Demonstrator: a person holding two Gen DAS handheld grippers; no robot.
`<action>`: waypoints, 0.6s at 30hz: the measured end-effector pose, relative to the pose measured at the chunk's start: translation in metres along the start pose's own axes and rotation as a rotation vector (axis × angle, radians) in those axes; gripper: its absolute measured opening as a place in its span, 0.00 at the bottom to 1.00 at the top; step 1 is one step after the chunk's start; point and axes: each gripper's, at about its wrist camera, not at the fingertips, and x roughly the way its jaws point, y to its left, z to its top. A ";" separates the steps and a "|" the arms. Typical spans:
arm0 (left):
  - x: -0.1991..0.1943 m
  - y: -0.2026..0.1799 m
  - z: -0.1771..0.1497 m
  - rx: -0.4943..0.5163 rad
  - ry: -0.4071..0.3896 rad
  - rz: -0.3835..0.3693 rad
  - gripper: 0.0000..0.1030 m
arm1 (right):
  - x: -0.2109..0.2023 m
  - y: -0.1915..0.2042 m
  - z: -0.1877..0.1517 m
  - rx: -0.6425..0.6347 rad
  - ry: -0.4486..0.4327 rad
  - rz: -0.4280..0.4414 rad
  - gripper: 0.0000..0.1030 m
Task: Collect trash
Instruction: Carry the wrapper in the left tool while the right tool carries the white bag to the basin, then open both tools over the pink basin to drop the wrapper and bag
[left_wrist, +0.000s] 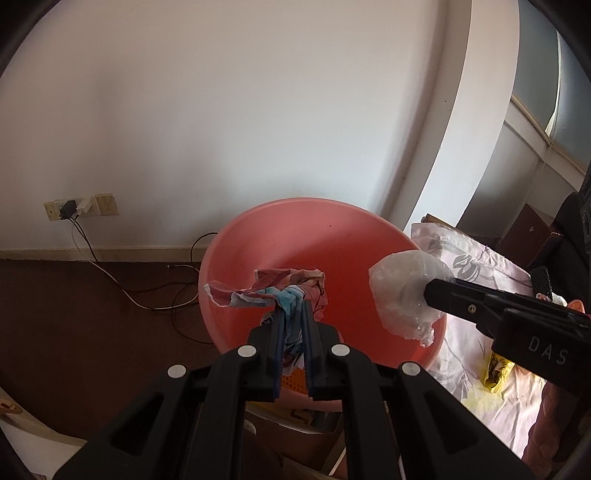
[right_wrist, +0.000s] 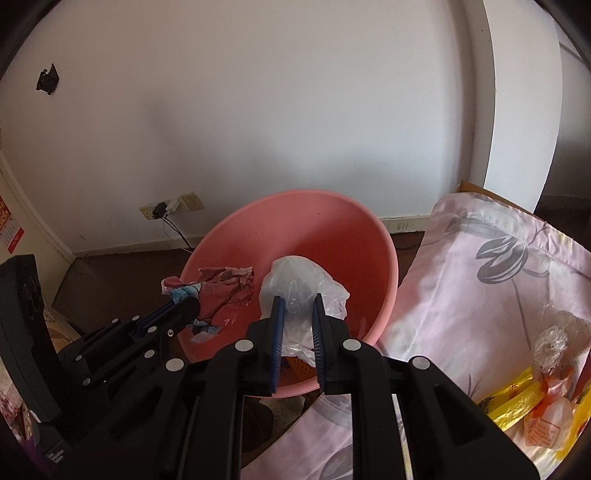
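Observation:
A pink plastic basin stands in front of both grippers. My left gripper is shut on a crumpled red and blue wrapper and holds it over the basin; the gripper and the wrapper also show in the right wrist view. My right gripper is shut on a crumpled clear plastic bag held above the basin; the bag also shows in the left wrist view at the basin's right rim, with the gripper behind it.
A bed with a pink floral sheet lies to the right, with a yellow bag and clear plastic on it. A white wall, a socket with cables and dark floor lie behind.

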 end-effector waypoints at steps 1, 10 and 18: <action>0.001 -0.001 0.000 -0.001 0.003 0.001 0.08 | 0.000 0.000 -0.001 0.000 0.001 0.000 0.15; 0.008 -0.002 -0.002 -0.004 0.019 0.009 0.09 | 0.006 -0.006 -0.004 0.013 0.039 0.002 0.15; 0.008 -0.002 -0.001 -0.011 0.013 0.022 0.13 | 0.007 -0.005 -0.004 -0.002 0.045 -0.011 0.17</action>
